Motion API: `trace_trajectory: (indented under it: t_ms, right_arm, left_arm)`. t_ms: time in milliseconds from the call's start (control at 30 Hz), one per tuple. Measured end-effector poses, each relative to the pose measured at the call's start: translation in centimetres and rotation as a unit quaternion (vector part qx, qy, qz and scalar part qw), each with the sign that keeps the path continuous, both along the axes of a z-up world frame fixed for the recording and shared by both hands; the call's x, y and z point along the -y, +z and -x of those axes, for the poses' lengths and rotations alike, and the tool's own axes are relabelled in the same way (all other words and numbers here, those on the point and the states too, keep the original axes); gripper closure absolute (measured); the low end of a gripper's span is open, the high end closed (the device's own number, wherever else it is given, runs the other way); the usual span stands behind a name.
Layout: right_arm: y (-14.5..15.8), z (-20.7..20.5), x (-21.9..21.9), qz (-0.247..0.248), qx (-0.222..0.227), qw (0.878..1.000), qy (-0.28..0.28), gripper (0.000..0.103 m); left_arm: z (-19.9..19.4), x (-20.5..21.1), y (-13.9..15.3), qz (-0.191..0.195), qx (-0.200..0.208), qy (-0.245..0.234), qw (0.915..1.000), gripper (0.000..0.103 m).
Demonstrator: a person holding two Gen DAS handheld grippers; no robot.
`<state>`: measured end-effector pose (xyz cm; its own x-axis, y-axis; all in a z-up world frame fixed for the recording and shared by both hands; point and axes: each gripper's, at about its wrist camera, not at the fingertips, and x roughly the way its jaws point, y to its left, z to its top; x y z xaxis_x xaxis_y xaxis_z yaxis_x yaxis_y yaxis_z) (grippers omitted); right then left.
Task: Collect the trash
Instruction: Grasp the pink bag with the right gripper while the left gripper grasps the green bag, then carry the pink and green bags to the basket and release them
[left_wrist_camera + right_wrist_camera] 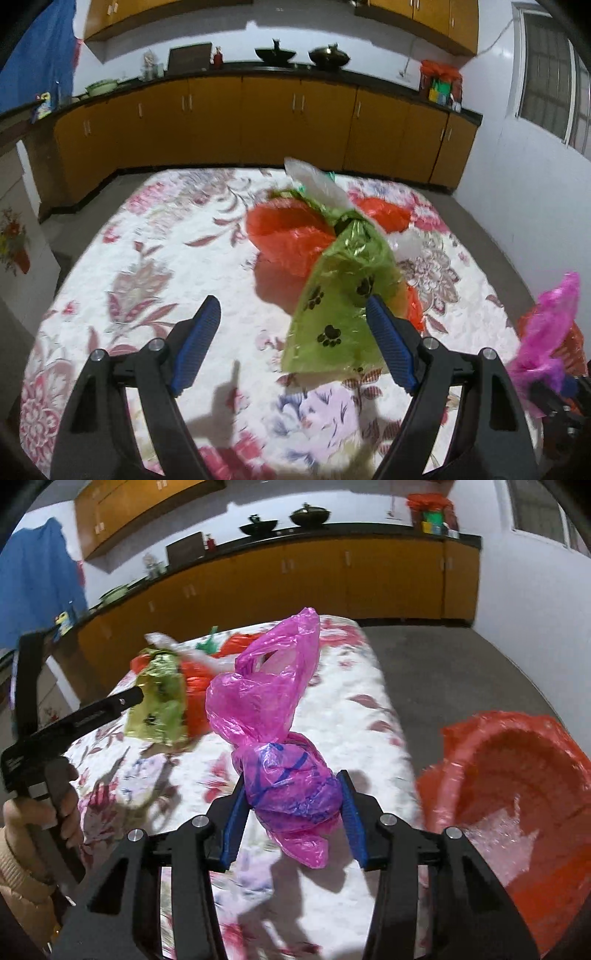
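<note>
Fingers of the right gripper (293, 814) squeeze a knotted pink plastic bag (275, 716) above the flowery bed (365, 716), beside an open red bag (517, 797), while the left gripper (291, 339) is spread wide, a green paw-print bag (340, 306) touching its right finger.

Left gripper (293, 317) jaws spread wide, blue pads (197, 343) apart, right pad maybe touching something. Right gripper (293, 801) closed partway, clamping a load between its pads (234, 825). Left hand (55, 812) wraps the left gripper's handle.
</note>
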<state>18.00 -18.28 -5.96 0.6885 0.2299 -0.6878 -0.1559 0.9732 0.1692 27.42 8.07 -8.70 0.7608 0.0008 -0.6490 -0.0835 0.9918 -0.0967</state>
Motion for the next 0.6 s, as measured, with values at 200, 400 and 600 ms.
trace_trajectory:
  t_ms: [200, 400, 600]
  right_arm:
    - [-0.5, 0.2, 1.0, 0.004, -0.003, 1.0, -0.009, 0.056]
    - [0.1, 0.6, 1.5, -0.001, 0.006, 1.0, -0.014, 0.056]
    - [1.6, 1.6, 1.8, -0.002, 0.026, 0.999, -0.021, 0.056]
  left_arm:
    - [-2.1, -0.2, -2.0, 0.037, -0.034, -0.044, 0.9978, 0.082]
    - [-0.3, 0.5, -0.9, 0.021, -0.012, -0.064, 0.9977, 0.101]
    - [2.9, 0.5, 2.1, 0.004, 0.024, -0.072, 0.9971, 0.101]
